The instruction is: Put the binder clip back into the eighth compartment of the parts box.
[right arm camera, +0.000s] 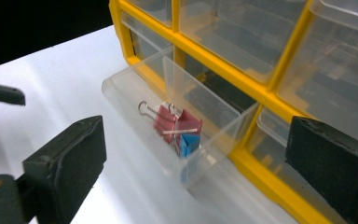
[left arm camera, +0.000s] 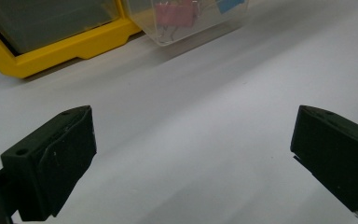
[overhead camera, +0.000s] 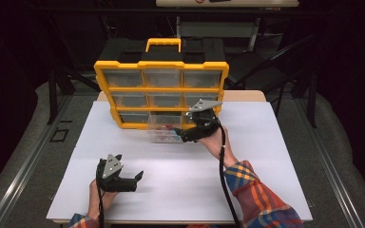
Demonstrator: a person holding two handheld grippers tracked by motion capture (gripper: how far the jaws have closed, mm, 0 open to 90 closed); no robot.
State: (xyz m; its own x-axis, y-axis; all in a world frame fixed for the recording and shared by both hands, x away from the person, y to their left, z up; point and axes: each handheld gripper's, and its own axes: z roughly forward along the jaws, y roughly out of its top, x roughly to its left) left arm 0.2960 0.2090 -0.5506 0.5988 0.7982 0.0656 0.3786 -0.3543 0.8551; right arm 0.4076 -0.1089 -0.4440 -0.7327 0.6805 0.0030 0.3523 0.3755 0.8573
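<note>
A yellow organizer (overhead camera: 161, 65) with clear drawers stands upright at the back of the white table (overhead camera: 266, 171). Its bottom middle drawer (overhead camera: 164, 136) is pulled out onto the table. Inside the drawer (right arm camera: 135, 84) lie a red binder clip (right arm camera: 175, 122) and a blue one (right arm camera: 189, 143). My right gripper (overhead camera: 184, 137) hovers at the drawer's right front corner, open, with nothing between its jaws (right arm camera: 196, 135). My left gripper (overhead camera: 134, 174) rests low near the table's front left, open and empty (left arm camera: 193, 140), pointing toward the drawer (left arm camera: 200, 23) and the organizer's base (left arm camera: 65, 46).
The organizer's other drawers (right arm camera: 242, 32) are pushed in and look empty. A black case (overhead camera: 123, 50) with a yellow handle (overhead camera: 163, 43) stands behind the organizer. Dark chairs and frames surround the table. Bare white tabletop stretches between the two grippers.
</note>
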